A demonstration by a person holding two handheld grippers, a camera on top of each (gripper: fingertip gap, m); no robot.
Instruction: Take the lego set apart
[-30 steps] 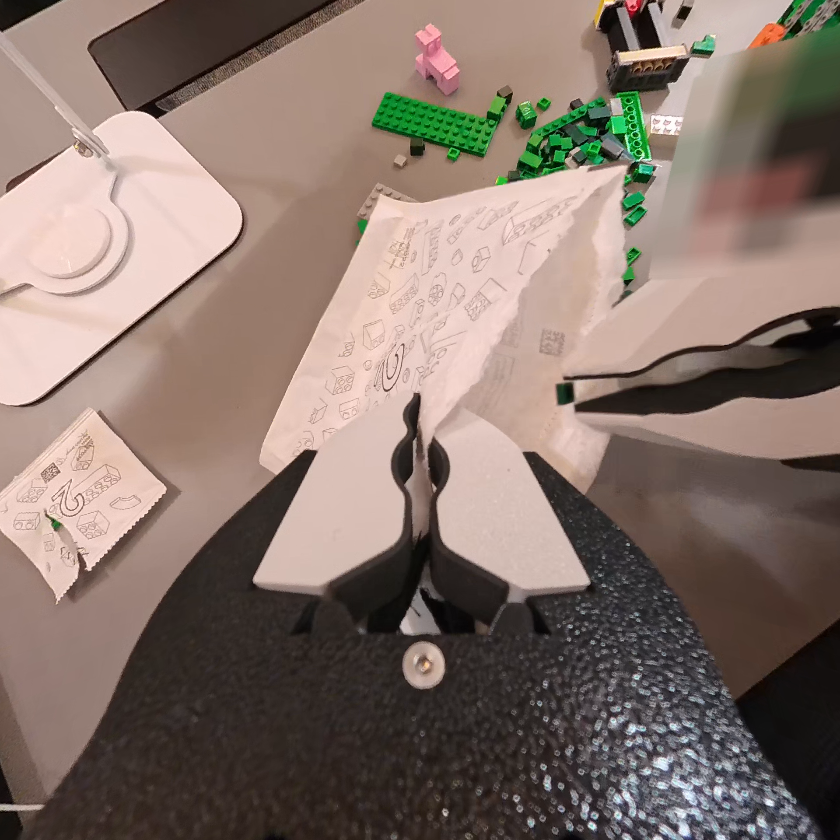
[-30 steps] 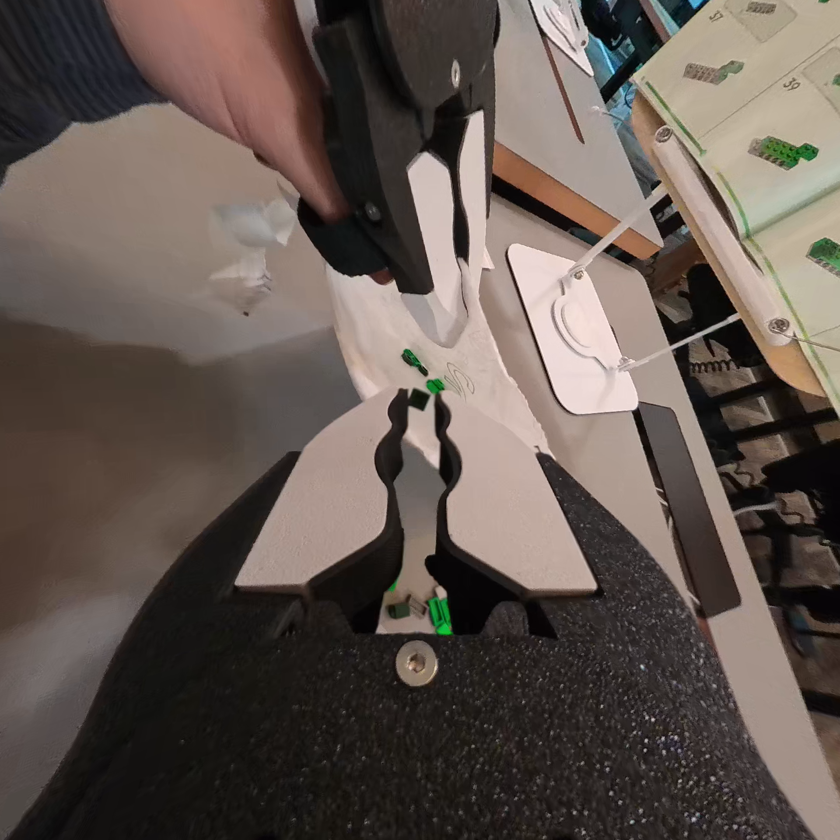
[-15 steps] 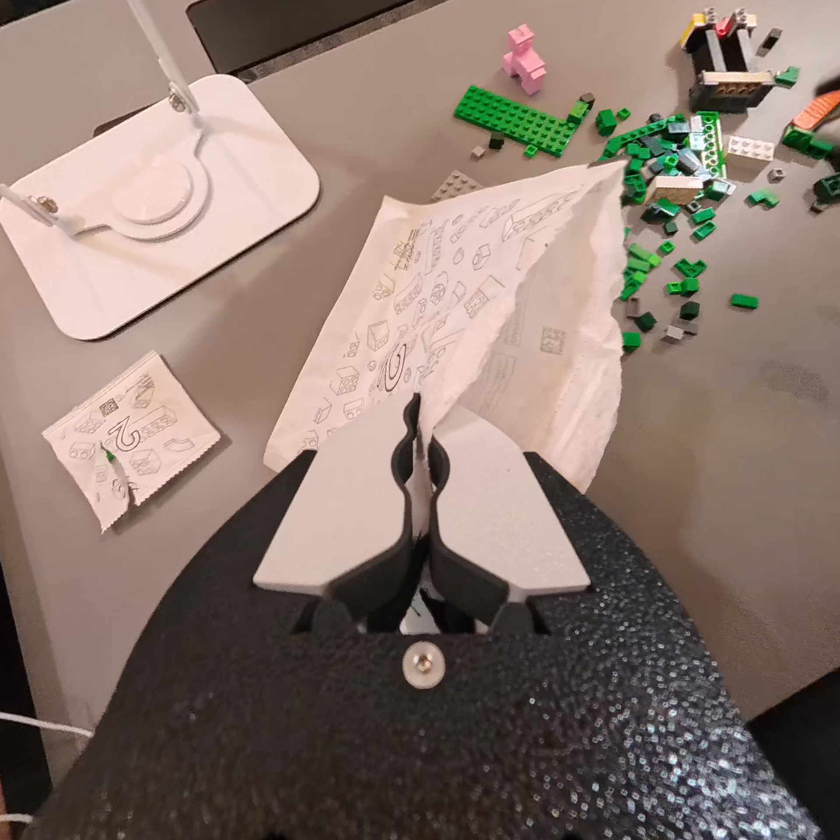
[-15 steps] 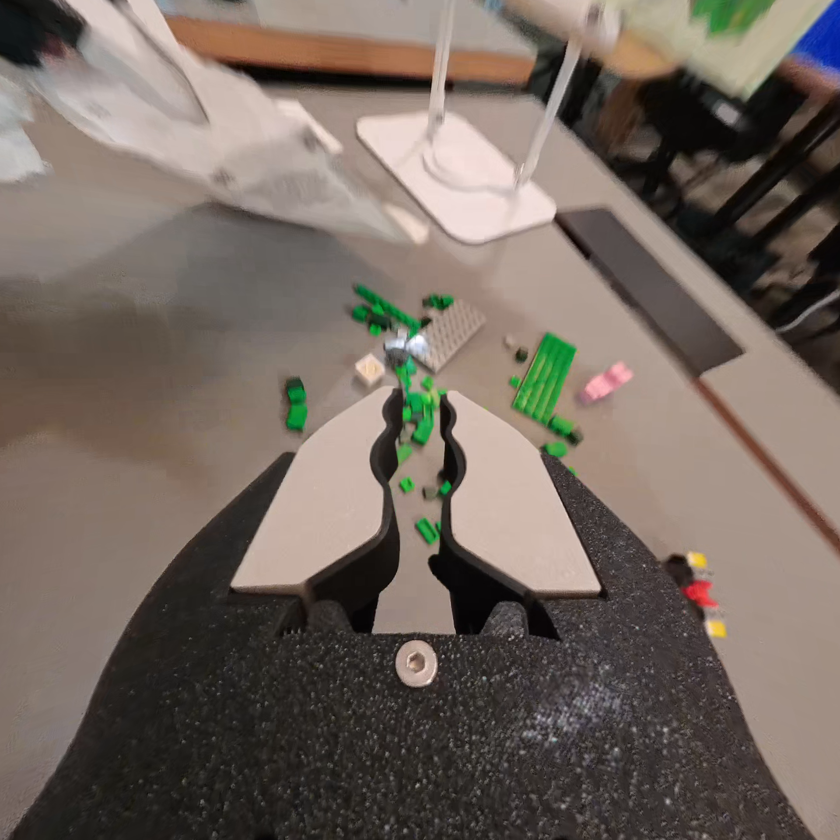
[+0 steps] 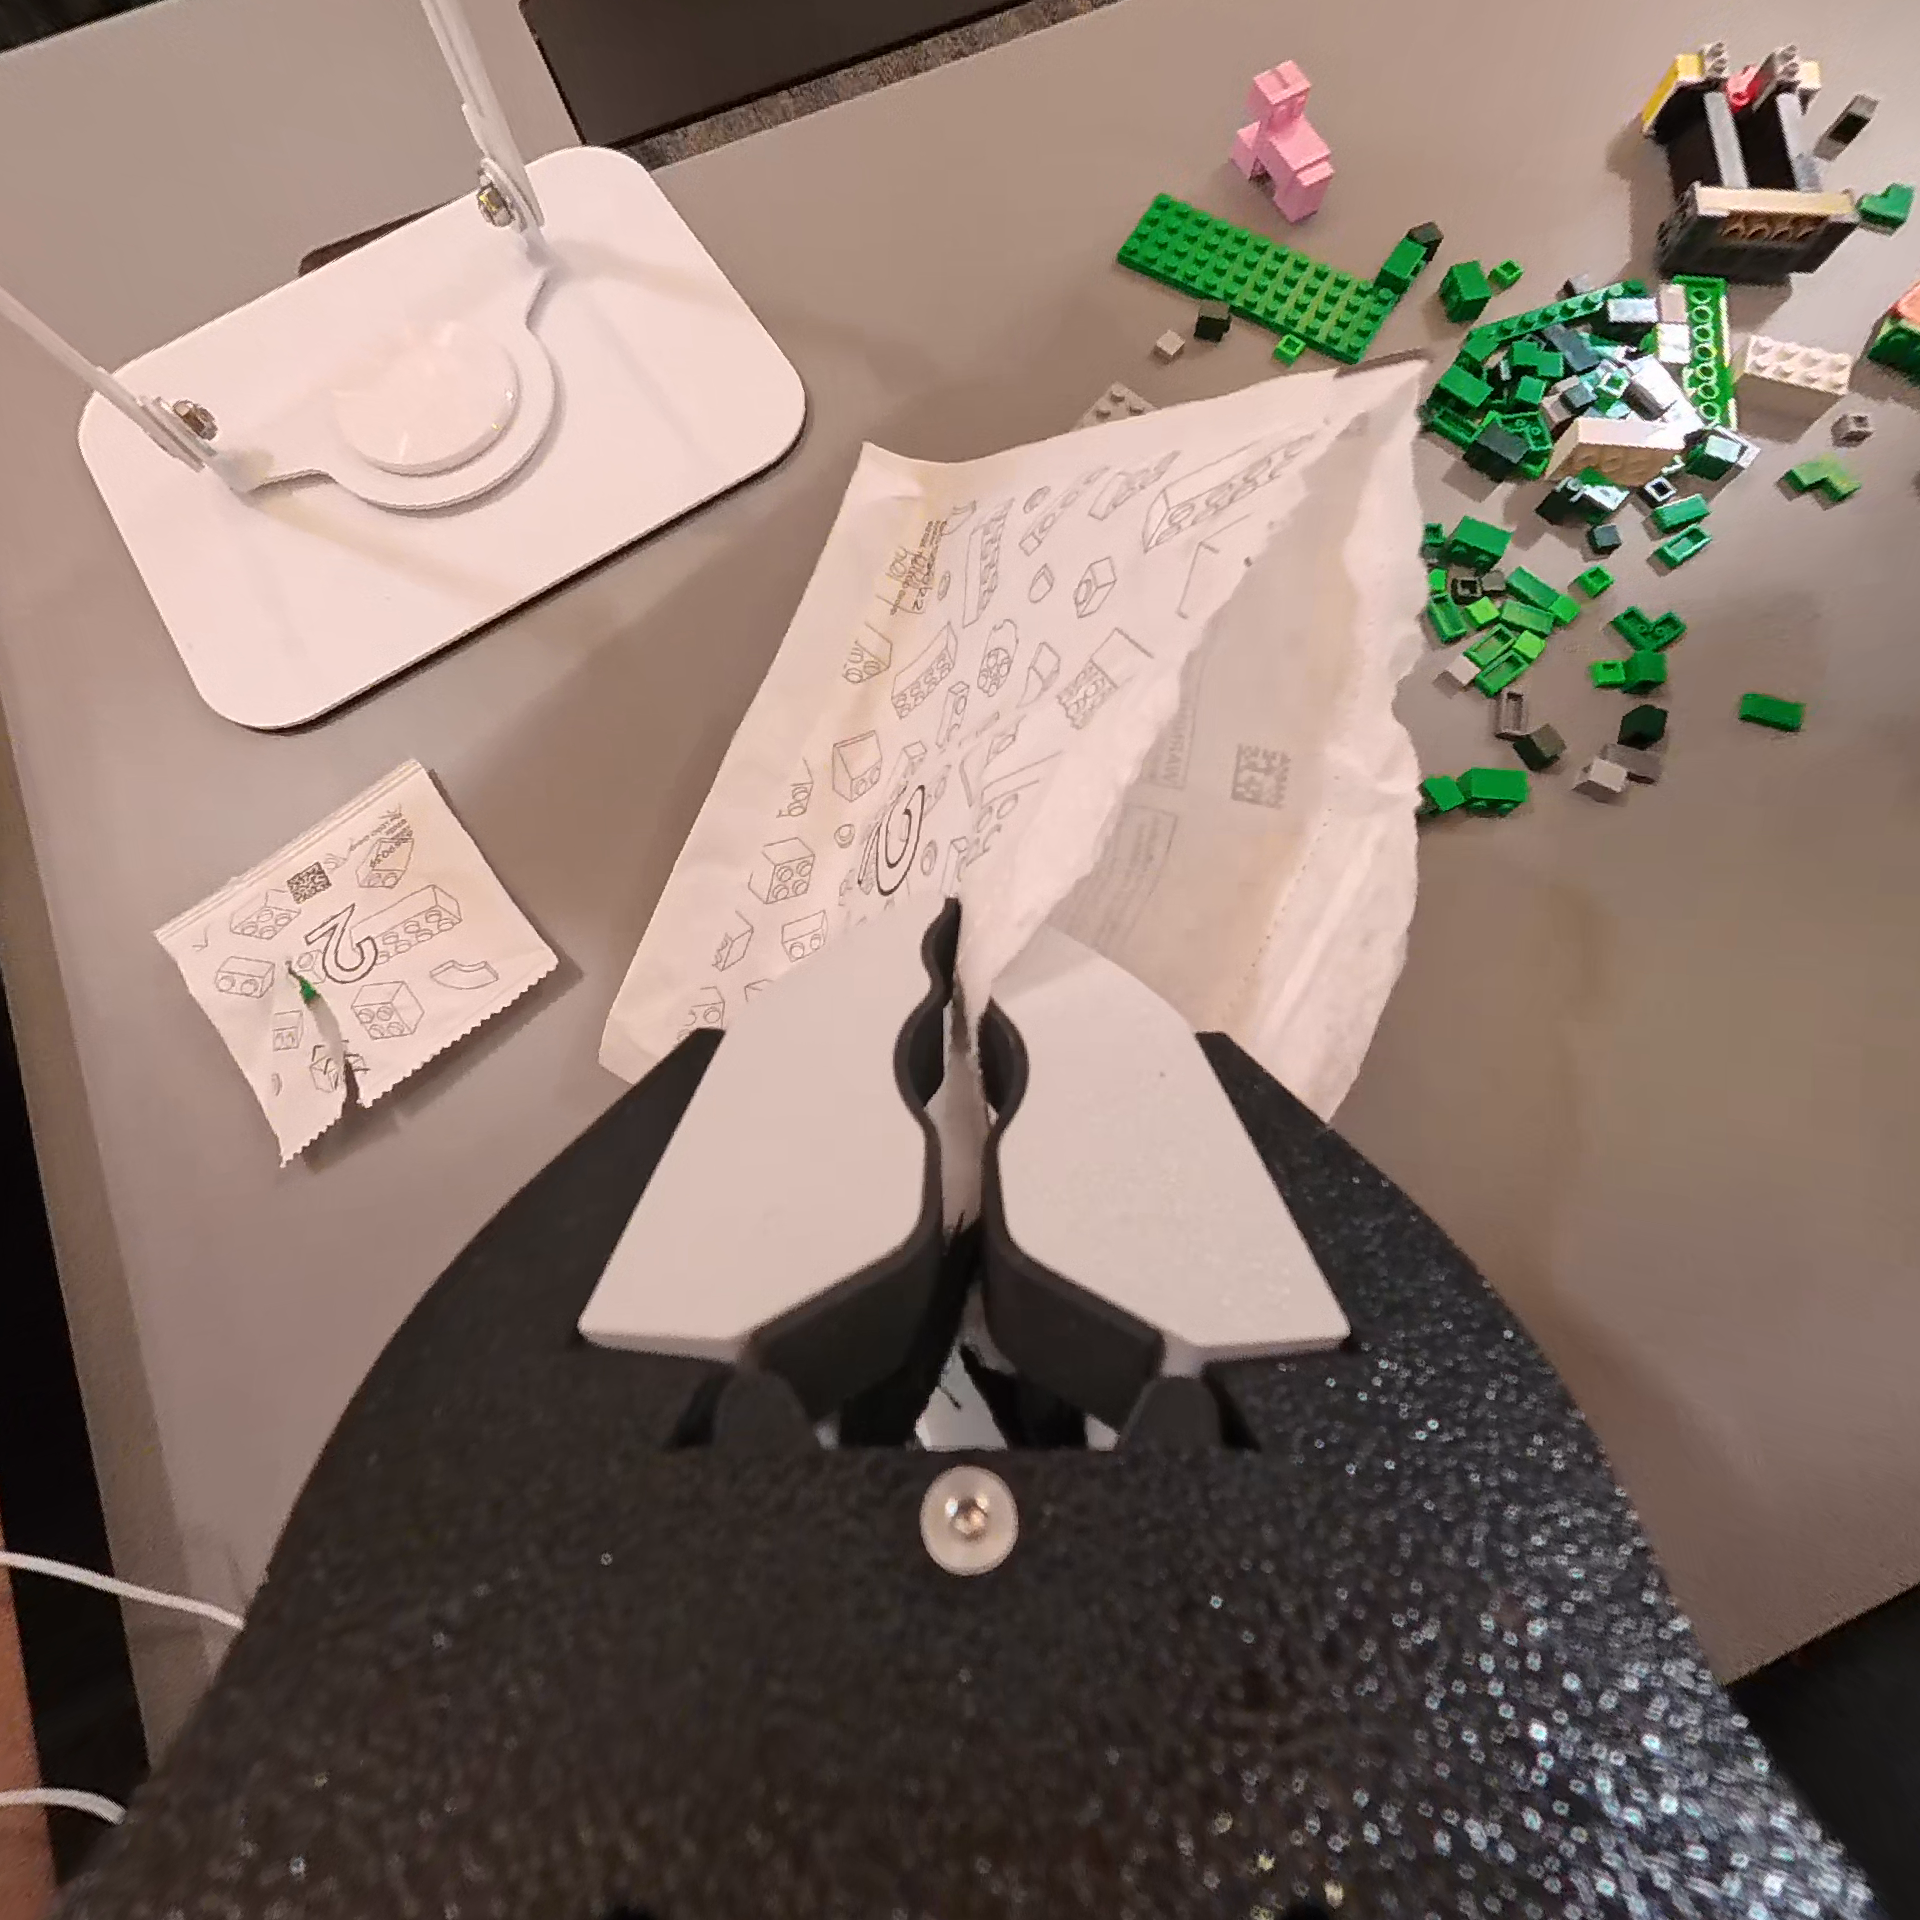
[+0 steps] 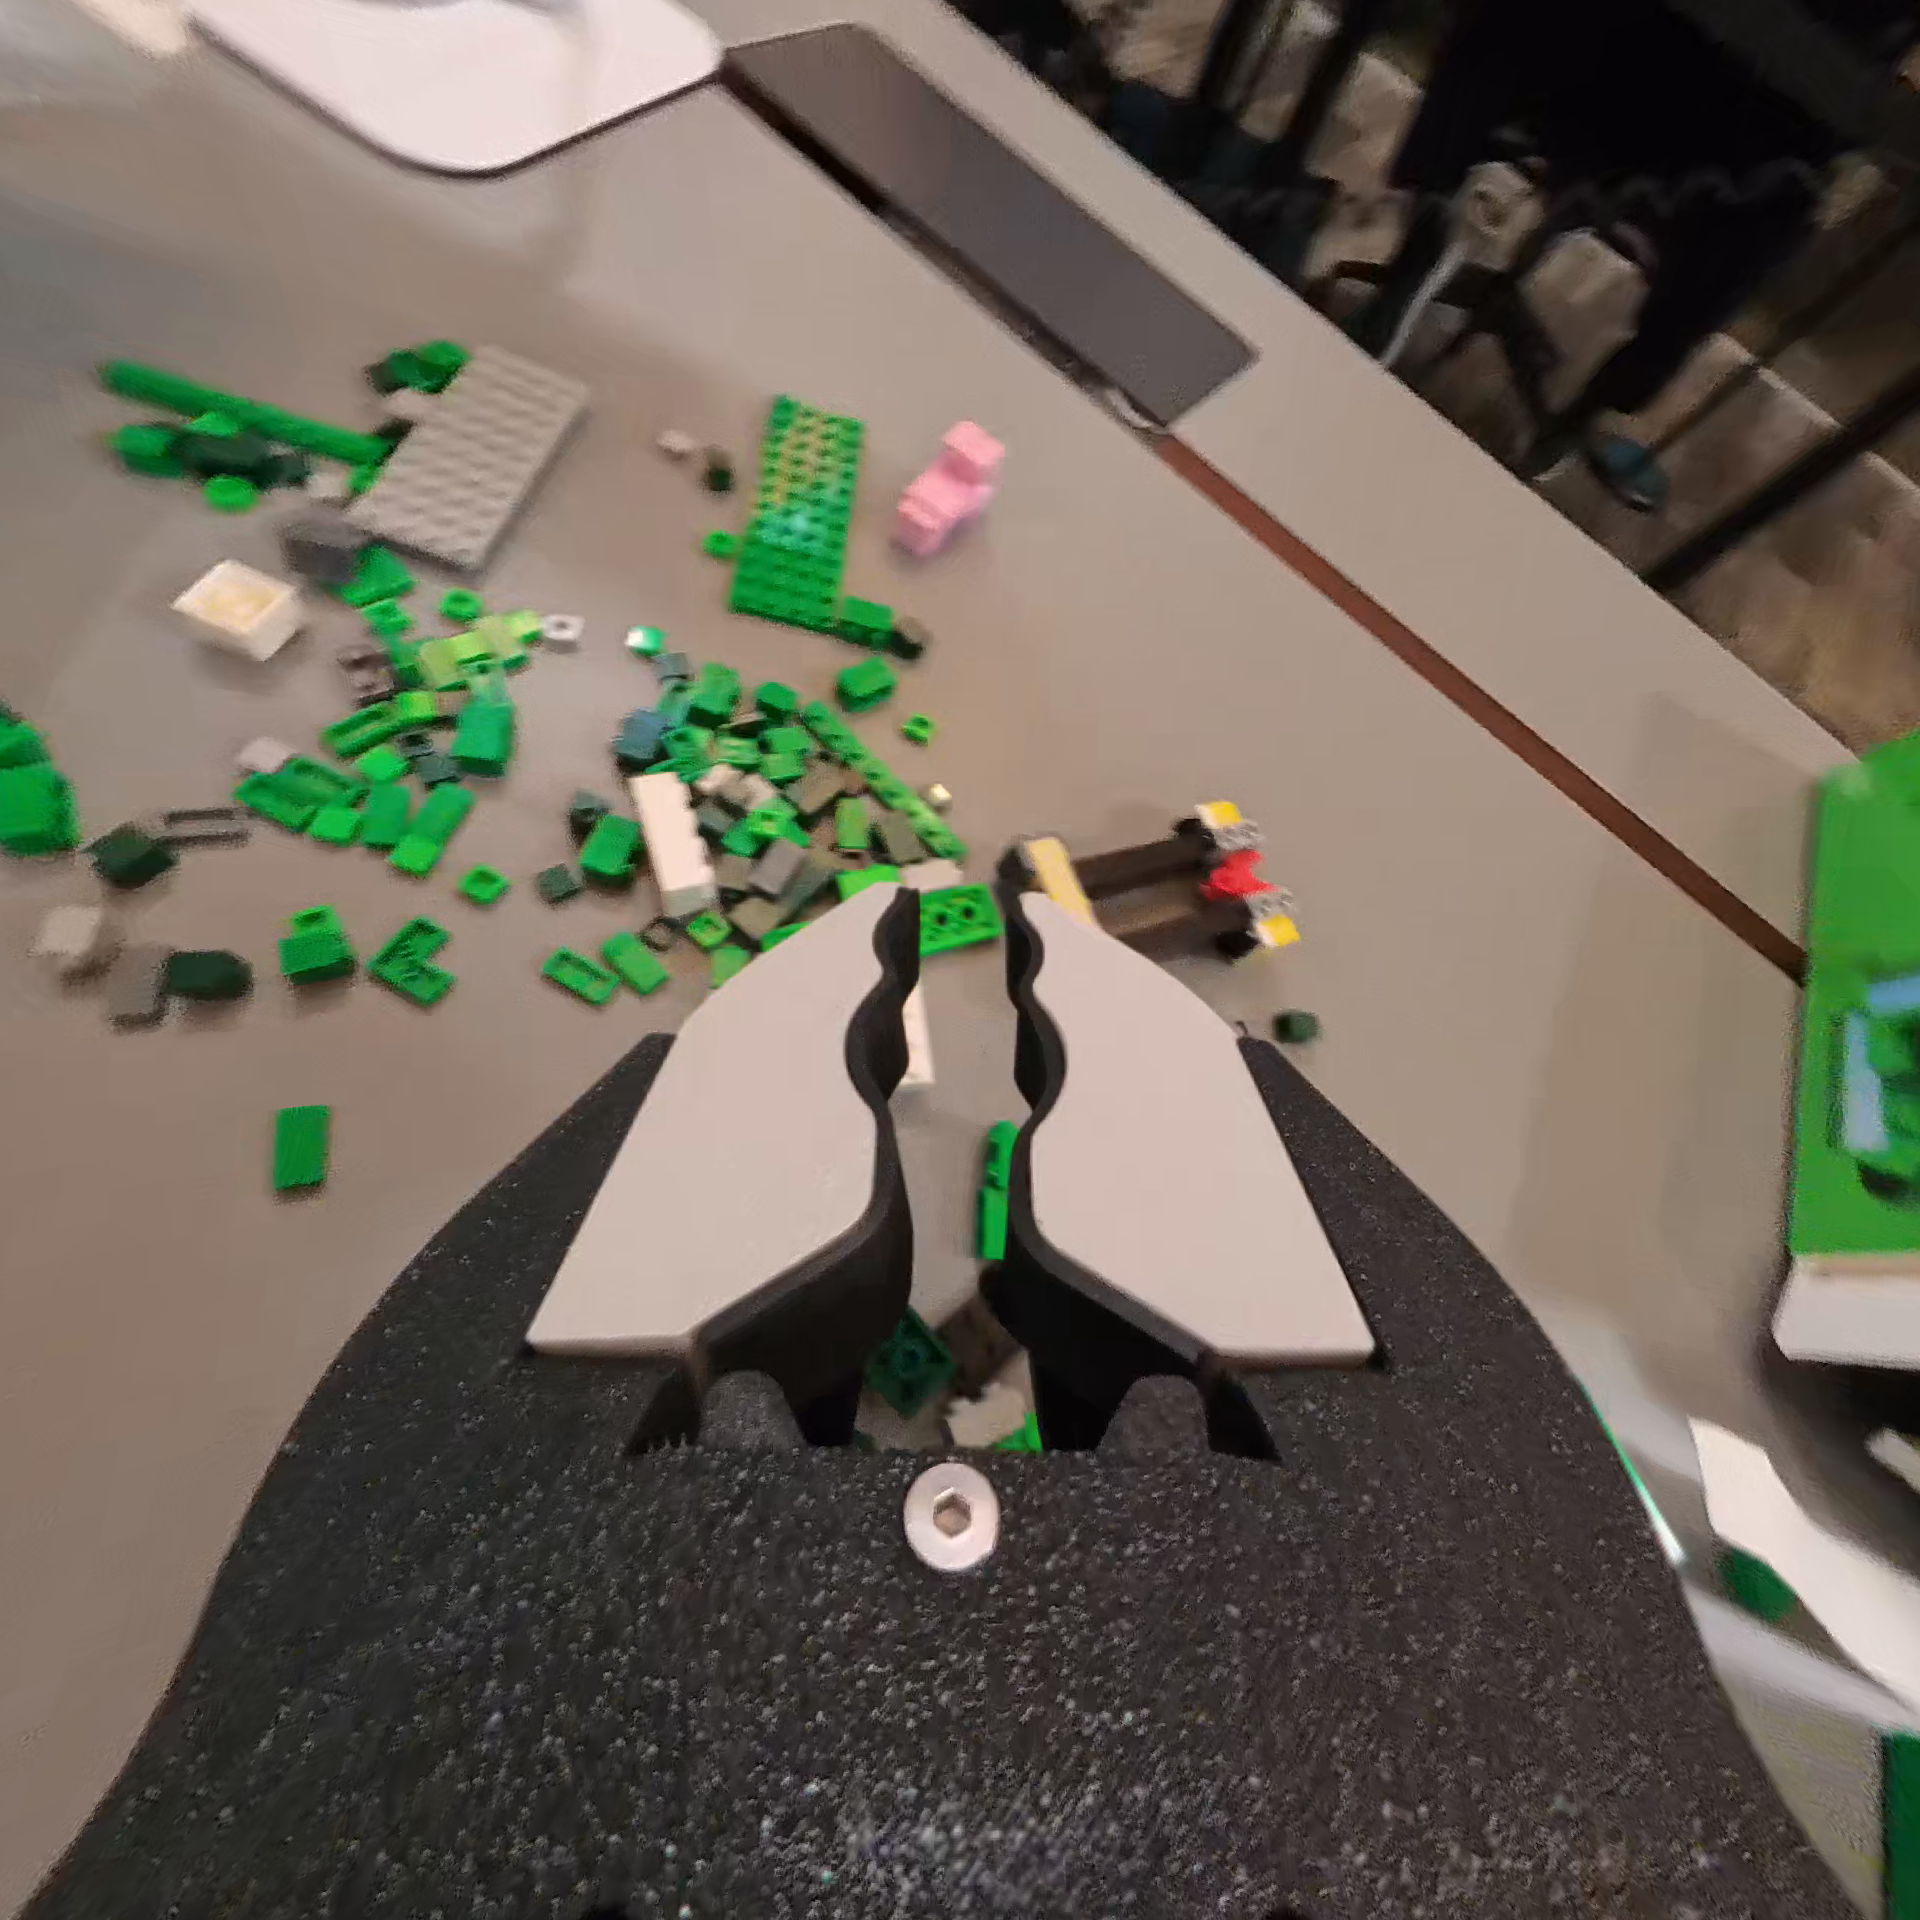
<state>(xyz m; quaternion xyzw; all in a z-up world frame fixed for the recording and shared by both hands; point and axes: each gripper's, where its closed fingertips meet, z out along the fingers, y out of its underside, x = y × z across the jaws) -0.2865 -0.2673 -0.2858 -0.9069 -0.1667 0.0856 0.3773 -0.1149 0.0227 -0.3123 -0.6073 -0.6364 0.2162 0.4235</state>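
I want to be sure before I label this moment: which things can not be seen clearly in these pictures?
- Left wrist view: inside of the paper bag; its own walls hide any bricks.
- Left wrist view: grey plate, mostly under the bag.
- Right wrist view: green box, blurred and cut by the right edge.

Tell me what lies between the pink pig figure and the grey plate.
In the right wrist view, a long green studded plate lies between the pink pig and the grey plate, with a few tiny loose pieces beside it.
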